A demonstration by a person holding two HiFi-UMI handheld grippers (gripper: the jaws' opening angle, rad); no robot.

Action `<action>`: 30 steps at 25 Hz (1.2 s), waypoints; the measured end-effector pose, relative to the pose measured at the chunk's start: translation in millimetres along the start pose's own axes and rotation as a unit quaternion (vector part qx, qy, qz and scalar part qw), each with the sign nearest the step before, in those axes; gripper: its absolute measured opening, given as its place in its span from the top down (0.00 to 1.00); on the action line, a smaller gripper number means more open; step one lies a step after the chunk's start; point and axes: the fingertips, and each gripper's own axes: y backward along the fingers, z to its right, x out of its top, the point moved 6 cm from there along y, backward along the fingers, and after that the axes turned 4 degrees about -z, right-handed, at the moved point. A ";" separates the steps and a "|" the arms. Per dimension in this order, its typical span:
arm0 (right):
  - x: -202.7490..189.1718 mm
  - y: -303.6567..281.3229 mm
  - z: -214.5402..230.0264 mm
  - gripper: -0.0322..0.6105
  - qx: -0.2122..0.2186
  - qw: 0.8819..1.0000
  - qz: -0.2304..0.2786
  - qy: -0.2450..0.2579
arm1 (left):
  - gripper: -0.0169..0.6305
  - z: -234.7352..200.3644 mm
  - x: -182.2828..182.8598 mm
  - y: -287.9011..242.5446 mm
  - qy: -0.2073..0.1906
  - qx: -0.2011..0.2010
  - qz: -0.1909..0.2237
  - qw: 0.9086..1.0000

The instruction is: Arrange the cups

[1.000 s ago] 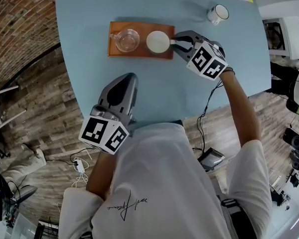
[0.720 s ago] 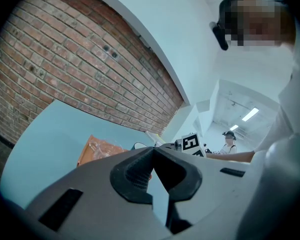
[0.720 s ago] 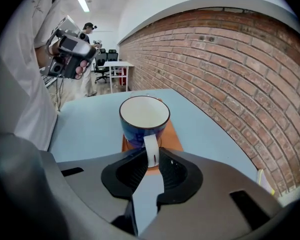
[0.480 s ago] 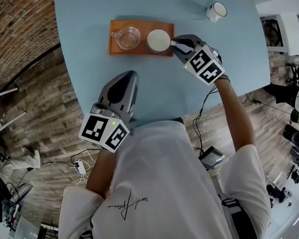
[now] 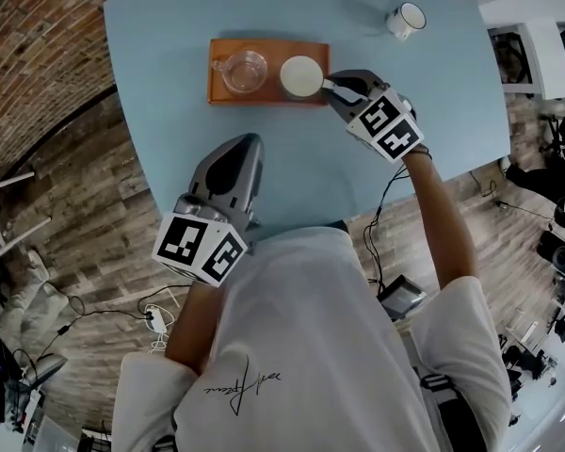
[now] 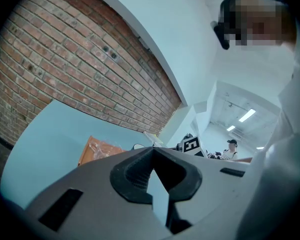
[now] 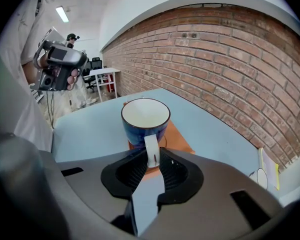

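Orange tray [image 5: 217, 90] lies on the light blue table [image 5: 160, 168]. Blue cup [image 5: 301, 76], white inside, stands upright on the tray's right half, with the glass cup [image 5: 244, 70] just beside it on the left half. Right gripper [image 5: 334, 85] is at the tray's right edge, its jaws pinching the blue cup's handle [image 7: 152, 151]. Left gripper [image 5: 248, 142] is pressed together with nothing between the jaws, and sits well apart from the tray on the side toward the person. White mug [image 5: 404, 20] stands well apart, beyond the tray's right end.
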 end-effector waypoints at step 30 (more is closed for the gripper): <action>-2.6 -1.6 -29.5 0.83 -0.145 0.982 0.019 -0.123 | 0.96 -6.8 -17.2 -8.7 -0.031 0.006 -0.006 0.999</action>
